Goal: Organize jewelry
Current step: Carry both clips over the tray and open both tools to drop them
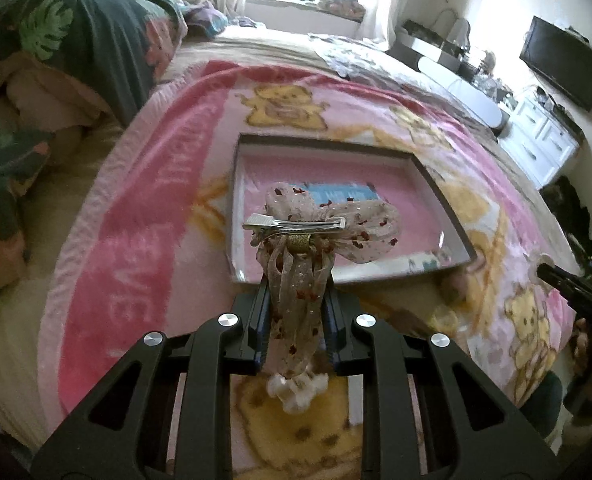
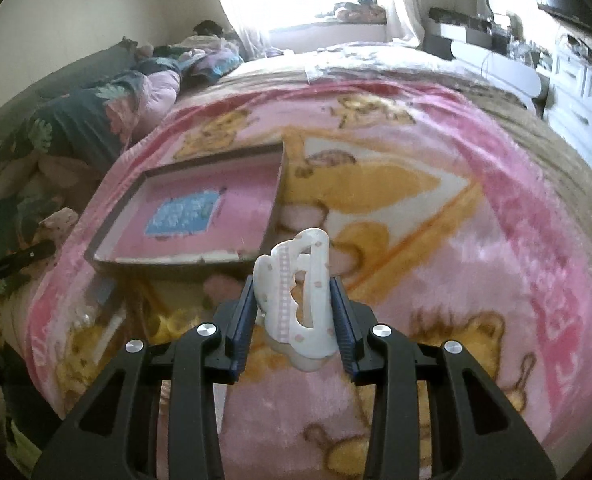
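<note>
Clamped in left gripper [image 1: 296, 300]: ribboned bow hair clip [image 1: 319, 228], frame centre, before shallow box [image 1: 443, 188]. Clamped in right gripper [image 2: 292, 312]: white claw clip [image 2: 299, 300], lower centre. Both above blanket [image 2: 455, 260]; box without accessories, sorting barely begun.

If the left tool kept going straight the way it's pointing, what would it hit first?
Most likely the shallow pink-lined box on the bear-print blanket. The left tool, shut on a sheer bow hair clip, aims at its near rim. Depth is unclear, so it might meet the blanket just short of it.
</note>
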